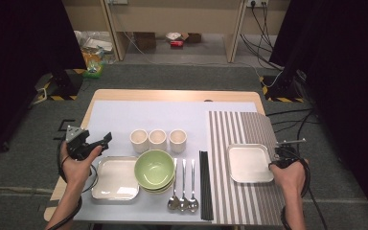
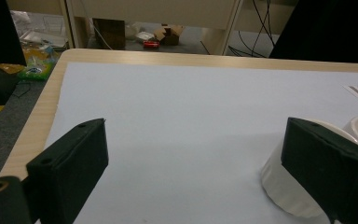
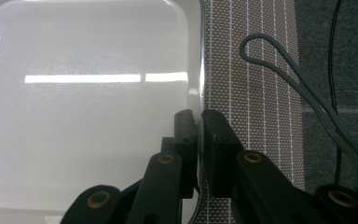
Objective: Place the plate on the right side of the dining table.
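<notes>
The right claw (image 3: 198,122) is pinching the right rim of the shiny square metal plate (image 3: 88,102), which sits on the striped mat (image 1: 242,132) at the right of the high view. The left claw (image 2: 193,163) is spread wide, holding nothing. Just behind it stand three cream cups (image 1: 157,139). Near them lie a green bowl (image 1: 154,167), spoons (image 1: 183,184) and black chopsticks (image 1: 204,184) on the wooden table (image 1: 172,95).

Square metal plate (image 1: 249,163) with rounded corners: pale, glossy, light streaks across its face (image 3: 88,93). Lies flat and empty on the striped mat (image 1: 242,125) at the table's right side, well apart from the chopsticks (image 1: 204,184). Its right rim sits pinched between the right gripper (image 3: 198,116) pads.
</notes>
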### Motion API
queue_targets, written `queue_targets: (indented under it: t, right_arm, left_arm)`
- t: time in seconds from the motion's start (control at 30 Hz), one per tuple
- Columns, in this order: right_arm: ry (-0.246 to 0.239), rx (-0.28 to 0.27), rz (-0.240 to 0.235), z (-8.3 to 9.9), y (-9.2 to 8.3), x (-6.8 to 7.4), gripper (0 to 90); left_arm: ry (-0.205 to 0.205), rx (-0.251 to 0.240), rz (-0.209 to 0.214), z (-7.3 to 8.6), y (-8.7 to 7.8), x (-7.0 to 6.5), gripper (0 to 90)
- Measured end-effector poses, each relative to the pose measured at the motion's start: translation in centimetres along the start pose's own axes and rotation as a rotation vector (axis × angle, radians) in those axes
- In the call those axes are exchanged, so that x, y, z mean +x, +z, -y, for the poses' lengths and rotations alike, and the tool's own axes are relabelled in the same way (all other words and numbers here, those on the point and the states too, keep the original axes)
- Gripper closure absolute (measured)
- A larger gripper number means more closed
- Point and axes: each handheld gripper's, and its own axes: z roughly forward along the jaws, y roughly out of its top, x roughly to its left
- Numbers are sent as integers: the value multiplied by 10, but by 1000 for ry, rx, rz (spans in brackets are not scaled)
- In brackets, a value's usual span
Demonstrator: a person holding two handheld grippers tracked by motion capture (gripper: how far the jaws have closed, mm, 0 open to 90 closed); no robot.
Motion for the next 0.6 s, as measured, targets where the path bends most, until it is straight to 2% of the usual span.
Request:
queue_targets:
  t: [0.2,0.27,0.37,0.6]
  right_arm:
    - [-9,-9,16,-1,-1,1,806]
    - [-1,-26,23,-3,-3,2,749]
    - [12,-40,23,-4,-5,3,691]
    - [30,-72,7,-7,-8,6,620]
  left_arm:
    - [-1,-2,1,0,0,-1,64]
    - [0,-1,1,0,0,0,64]
    - [0,-1,-1,0,0,0,65]
    - [4,4,0,1,0,0,70]
